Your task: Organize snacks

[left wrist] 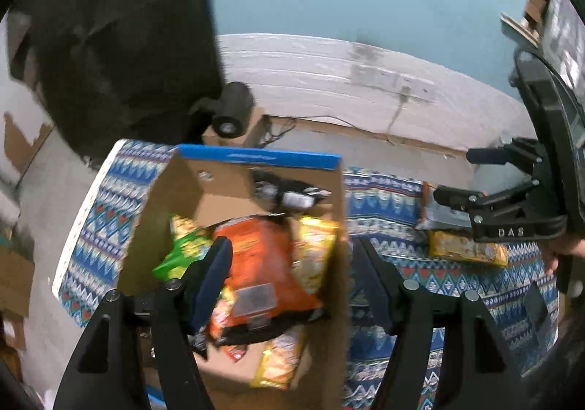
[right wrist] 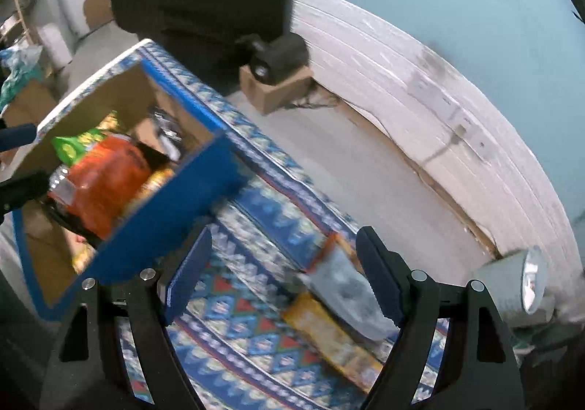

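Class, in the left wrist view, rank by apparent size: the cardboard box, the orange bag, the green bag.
1. Cardboard box
2. Orange bag
3. Green bag, partly hidden by a finger, so its full size is unsure.

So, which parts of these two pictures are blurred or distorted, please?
Left wrist view: the snack packets in the cardboard box are smeared by motion, the orange bag unreadable; the fisheye bends the wall.
Right wrist view: the blue box side and grey packet on the patterned cloth are blurred; the black fingers stay sharp.
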`<act>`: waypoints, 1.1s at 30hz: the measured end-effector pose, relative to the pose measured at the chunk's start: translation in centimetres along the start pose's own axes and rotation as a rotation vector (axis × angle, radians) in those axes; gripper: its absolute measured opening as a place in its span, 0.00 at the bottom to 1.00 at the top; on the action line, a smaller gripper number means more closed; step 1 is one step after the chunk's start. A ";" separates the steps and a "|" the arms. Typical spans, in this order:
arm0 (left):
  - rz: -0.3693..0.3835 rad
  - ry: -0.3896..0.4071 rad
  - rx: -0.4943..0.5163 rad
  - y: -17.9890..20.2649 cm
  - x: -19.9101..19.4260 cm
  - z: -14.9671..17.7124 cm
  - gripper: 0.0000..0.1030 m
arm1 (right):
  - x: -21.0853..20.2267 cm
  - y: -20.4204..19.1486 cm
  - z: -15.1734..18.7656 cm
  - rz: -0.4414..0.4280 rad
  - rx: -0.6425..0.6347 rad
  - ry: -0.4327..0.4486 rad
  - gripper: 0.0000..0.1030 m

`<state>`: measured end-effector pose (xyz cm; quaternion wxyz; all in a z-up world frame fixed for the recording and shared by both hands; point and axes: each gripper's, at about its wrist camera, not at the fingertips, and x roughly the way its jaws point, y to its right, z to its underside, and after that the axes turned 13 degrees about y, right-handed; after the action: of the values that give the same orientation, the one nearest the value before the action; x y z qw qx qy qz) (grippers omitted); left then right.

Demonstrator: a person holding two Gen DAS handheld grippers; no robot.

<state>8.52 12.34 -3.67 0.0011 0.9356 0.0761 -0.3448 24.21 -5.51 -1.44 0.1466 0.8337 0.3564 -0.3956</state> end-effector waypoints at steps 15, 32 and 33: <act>0.071 -0.070 0.205 10.0 8.6 -0.8 0.68 | 1.6 8.4 6.0 0.010 0.014 -0.065 0.79; 0.096 -0.153 0.229 13.4 13.1 1.1 0.68 | 5.5 8.3 9.9 -0.021 -0.131 -0.109 0.75; 0.094 -0.157 0.234 13.5 13.2 1.3 0.68 | 5.6 8.2 10.0 -0.029 -0.135 -0.116 0.70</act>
<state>19.52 0.80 -13.82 -0.0860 0.9019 -0.0092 -0.4232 26.91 -13.80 -12.48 0.2172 0.7923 0.3854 -0.4202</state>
